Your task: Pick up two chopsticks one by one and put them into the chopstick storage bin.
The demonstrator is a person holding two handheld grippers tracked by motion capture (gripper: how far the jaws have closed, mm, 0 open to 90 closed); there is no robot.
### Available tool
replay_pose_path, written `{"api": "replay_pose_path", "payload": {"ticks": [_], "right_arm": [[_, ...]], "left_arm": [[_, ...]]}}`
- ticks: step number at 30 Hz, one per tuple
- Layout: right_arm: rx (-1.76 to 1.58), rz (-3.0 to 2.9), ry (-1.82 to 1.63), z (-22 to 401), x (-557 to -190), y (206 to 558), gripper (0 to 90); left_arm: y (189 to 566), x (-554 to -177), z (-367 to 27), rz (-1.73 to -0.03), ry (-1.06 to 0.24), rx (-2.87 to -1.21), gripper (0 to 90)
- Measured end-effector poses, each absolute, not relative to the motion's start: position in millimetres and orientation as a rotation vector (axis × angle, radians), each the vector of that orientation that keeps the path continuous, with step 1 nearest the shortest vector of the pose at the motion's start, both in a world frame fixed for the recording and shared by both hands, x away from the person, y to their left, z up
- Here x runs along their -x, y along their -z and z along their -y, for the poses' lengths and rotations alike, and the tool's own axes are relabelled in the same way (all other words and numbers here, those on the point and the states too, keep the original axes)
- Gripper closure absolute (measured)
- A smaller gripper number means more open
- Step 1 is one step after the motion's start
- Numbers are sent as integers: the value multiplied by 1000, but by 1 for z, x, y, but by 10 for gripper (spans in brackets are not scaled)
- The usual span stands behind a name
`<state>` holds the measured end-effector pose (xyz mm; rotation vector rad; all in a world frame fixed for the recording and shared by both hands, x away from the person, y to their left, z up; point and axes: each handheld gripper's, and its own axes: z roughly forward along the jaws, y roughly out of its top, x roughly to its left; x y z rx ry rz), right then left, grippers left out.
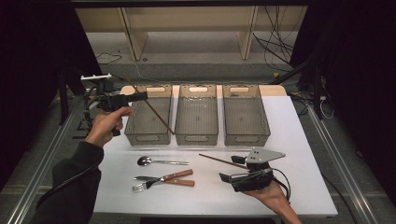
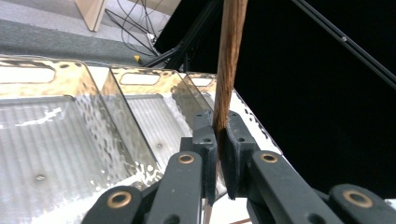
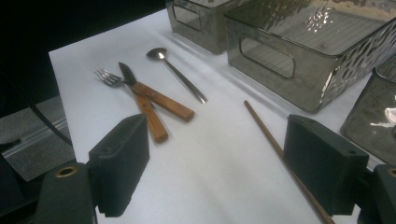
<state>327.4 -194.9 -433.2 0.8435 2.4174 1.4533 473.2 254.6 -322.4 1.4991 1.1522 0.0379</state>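
The left gripper (image 1: pixel 140 96) was raised over the leftmost bin (image 1: pixel 148 125), its jaws pinched tight on a wooden chopstick (image 1: pixel 154 111) that slanted across that bin, its lower tip reaching toward the gap beside the middle bin (image 1: pixel 196 114). In the left gripper view the same chopstick (image 2: pixel 229 65) rose between the pressed pads, with the row of bins beyond it. The right gripper (image 1: pixel 233 169) rested low on the white table (image 1: pixel 308 140), in front of the rightmost bin (image 1: pixel 245 114), its jaws spread wide and gripping nothing. A second chopstick (image 1: pixel 219 160) lay flat on the table in front of the middle bin, one end running under the right gripper. Well in front of the leftmost bin lay a spoon (image 1: pixel 161 162), with a wooden-handled knife (image 1: pixel 166 181) and fork (image 1: pixel 161 179) crossed just beyond it.
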Motion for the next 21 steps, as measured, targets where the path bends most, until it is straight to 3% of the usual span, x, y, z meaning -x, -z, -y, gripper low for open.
{"api": "replay_pose_path", "payload": {"ticks": [21], "right_arm": [[-850, -2371, -1461, 200, -325, 433, 181]], "left_arm": [[333, -518, -258, -1340, -179, -1596, 847]]}}
